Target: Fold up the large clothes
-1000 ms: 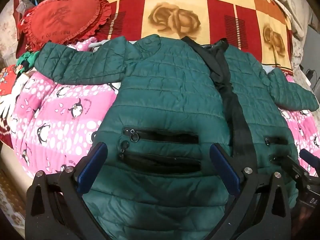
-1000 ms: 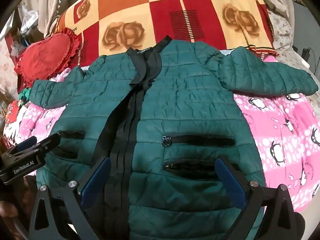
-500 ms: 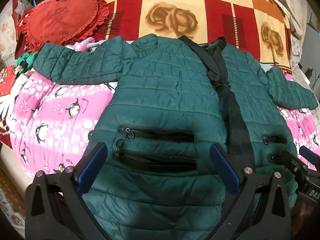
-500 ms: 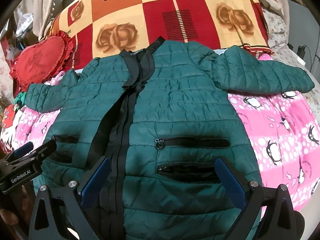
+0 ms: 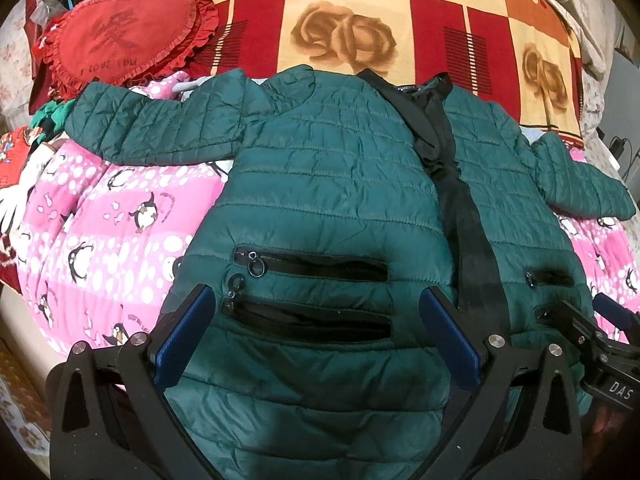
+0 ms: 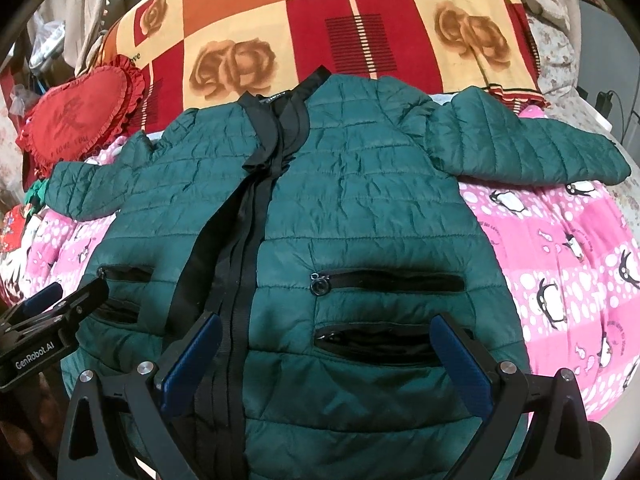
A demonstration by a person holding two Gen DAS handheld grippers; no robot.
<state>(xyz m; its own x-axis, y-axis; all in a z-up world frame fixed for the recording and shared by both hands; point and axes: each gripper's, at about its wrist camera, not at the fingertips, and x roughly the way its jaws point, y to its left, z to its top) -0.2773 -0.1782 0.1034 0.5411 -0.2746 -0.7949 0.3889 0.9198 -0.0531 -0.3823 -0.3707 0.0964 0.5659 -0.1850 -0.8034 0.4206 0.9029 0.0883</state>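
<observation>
Both tools spread wide, L [image 5: 316, 334] & R [image 6: 326, 362], over green jacket [image 6: 360, 208]; blanket [image 6: 316, 12] reads "love".

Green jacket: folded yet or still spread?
Spread: the green jacket lies flat on the bed, front up, both sleeves out sideways.

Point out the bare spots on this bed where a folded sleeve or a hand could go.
Free: the pink penguin blanket below the jacket's left sleeve, and the same blanket below the right sleeve. The checked rose blanket above the collar is bare too. Crowded: the far-left edge, with the red heart pillow; the green jacket fills the middle.
</observation>
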